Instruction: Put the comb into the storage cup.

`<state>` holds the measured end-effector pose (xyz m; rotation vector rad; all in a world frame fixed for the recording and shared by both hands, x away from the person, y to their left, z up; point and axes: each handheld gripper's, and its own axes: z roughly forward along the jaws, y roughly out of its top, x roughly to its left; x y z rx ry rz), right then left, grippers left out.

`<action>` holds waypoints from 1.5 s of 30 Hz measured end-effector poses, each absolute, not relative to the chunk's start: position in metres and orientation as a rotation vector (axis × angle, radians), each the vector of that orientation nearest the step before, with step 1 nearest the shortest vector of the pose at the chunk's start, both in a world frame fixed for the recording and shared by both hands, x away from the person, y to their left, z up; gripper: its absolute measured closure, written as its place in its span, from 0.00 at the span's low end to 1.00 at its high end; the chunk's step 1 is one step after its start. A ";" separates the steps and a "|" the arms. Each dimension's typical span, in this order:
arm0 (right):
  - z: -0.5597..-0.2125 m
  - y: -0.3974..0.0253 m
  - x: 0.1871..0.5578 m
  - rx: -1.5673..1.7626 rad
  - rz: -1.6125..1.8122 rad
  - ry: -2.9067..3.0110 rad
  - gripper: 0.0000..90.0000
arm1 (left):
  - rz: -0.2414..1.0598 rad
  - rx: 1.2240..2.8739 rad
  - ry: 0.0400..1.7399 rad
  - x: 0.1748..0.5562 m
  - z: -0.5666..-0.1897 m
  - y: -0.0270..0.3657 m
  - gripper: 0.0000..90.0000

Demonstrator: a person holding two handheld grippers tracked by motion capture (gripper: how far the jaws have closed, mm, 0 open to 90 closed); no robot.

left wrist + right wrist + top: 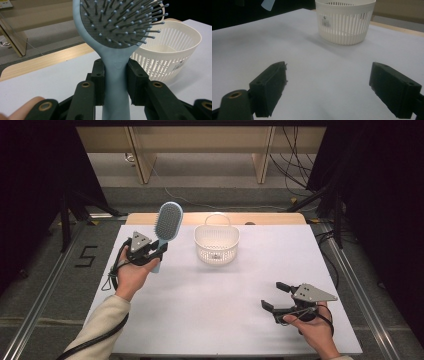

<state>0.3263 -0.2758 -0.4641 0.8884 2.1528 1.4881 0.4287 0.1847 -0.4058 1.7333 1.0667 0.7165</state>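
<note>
White sheeting covers the table, with a strip of pale wood along its far edge, grey floor beyond it, and dark curtains to either side. Over the table's left part, the left tool is clamped on the handle of a light blue hairbrush, which is lifted off the surface; the brush head rises above and beyond the jaws, tilted a little toward the middle of the table, and the handle's end pokes out below them. From the left gripper view, both black jaws press flat against the two sides of the handle just beneath the head, and the grey bristle pad with its ball-tipped pins faces the camera. A white slatted basket with a thin loop handle stands upright on the table, just beyond and to the right of that tool, near the brush but apart from it. The right tool is held low over the near right part of the table, well apart from the basket, its jaws spread wide with only bare sheeting between them. In the right gripper view the basket stands ahead of those open jaws, a small label on its wall.
</note>
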 end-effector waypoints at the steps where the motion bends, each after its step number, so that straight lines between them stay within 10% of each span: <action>1: -0.464 -0.276 0.326 0.890 1.488 2.153 0.17 | 0.719 1.734 1.065 0.429 -0.406 0.185 0.78; 45: -0.465 -0.277 0.327 0.898 1.487 2.148 0.17 | 0.704 1.723 1.022 0.433 -0.398 0.176 0.78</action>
